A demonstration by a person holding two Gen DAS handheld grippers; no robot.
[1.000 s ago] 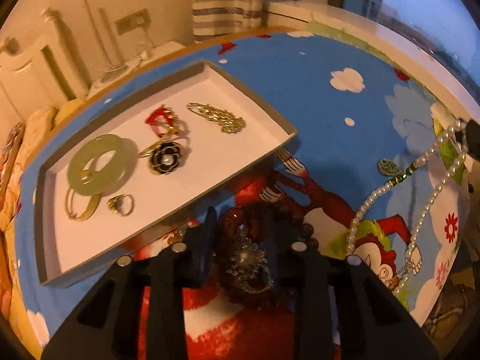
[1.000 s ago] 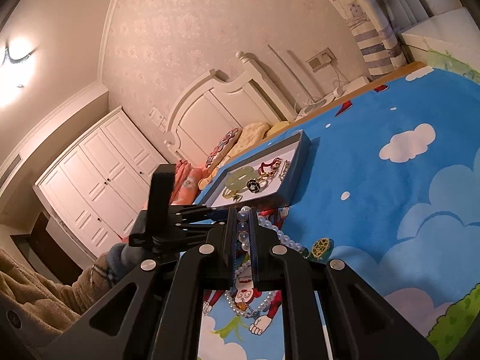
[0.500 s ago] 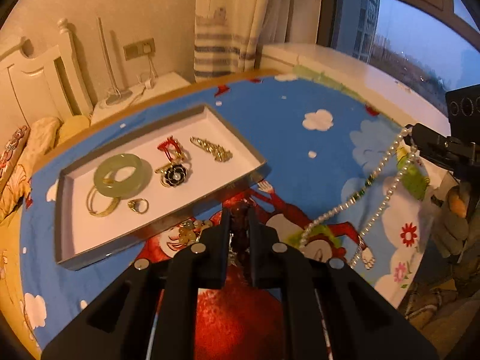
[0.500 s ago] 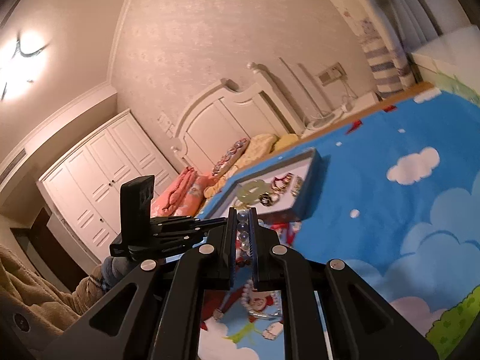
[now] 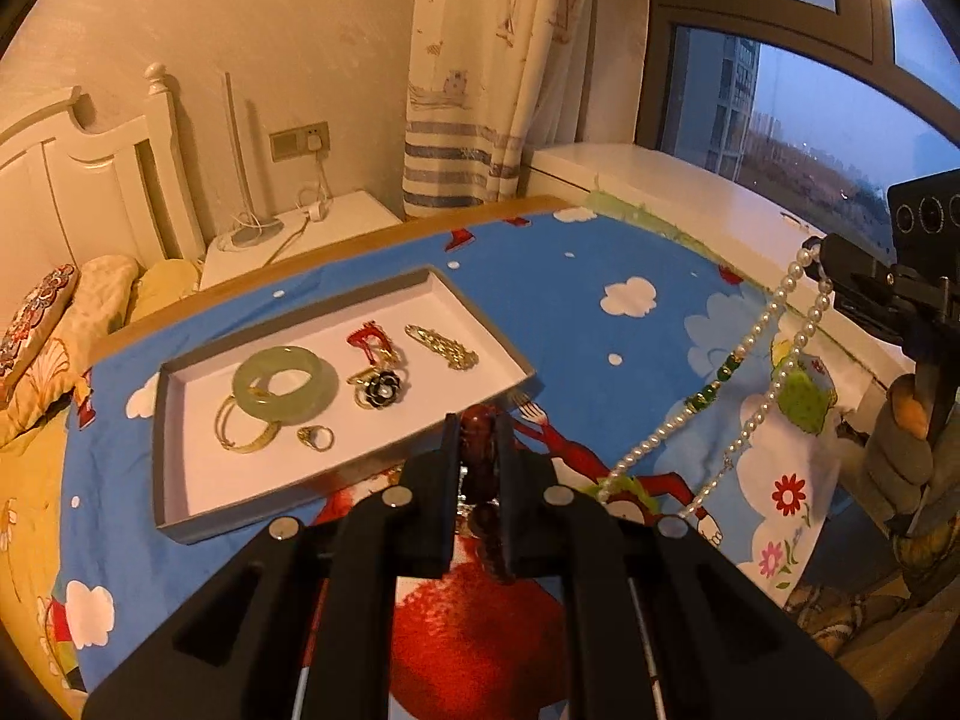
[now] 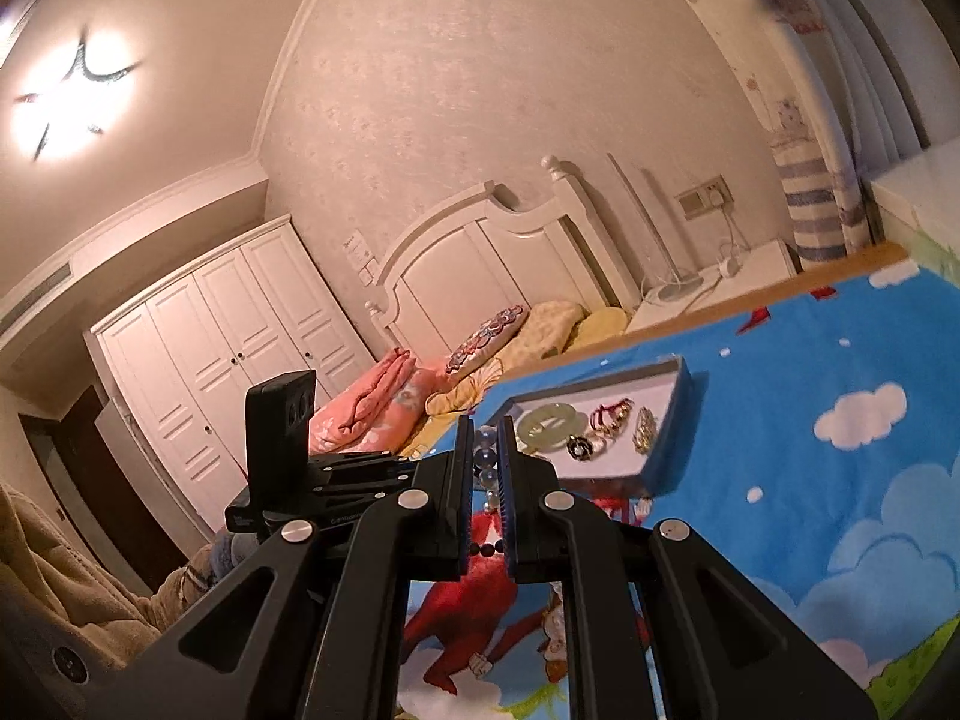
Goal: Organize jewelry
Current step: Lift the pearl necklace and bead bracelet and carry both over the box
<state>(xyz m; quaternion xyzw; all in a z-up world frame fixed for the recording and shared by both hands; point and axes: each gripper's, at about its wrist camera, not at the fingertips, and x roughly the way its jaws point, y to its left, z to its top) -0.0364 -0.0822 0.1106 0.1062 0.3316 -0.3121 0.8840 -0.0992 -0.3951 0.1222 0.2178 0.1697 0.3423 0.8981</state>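
Beads of a dark red bracelet (image 5: 480, 462) sit clamped in the left claw (image 5: 477, 438), lifted above the cartoon bedsheet (image 5: 600, 276). The right claw (image 6: 485, 450) is clenched on a pearl necklace (image 5: 756, 336), which hangs down toward the bedsheet. Farther off, the open tray (image 5: 180, 516) holds a jade bangle (image 5: 285, 384), a black flower brooch (image 5: 381, 387), a gold ring (image 5: 316, 437) and a gold leaf clip (image 5: 443, 347).

The left wrist camera looks down along its own fingers at the blue cartoon blanket (image 5: 600, 276), fairly close, facing the window (image 5: 798, 120) (dusk outside). The right wrist camera sits lower, tilted up toward the headboard (image 6: 480, 252) and wardrobe (image 6: 228, 330). Both views share the white tray (image 5: 180, 468) (image 6: 660, 468), and each catches the other gripper.
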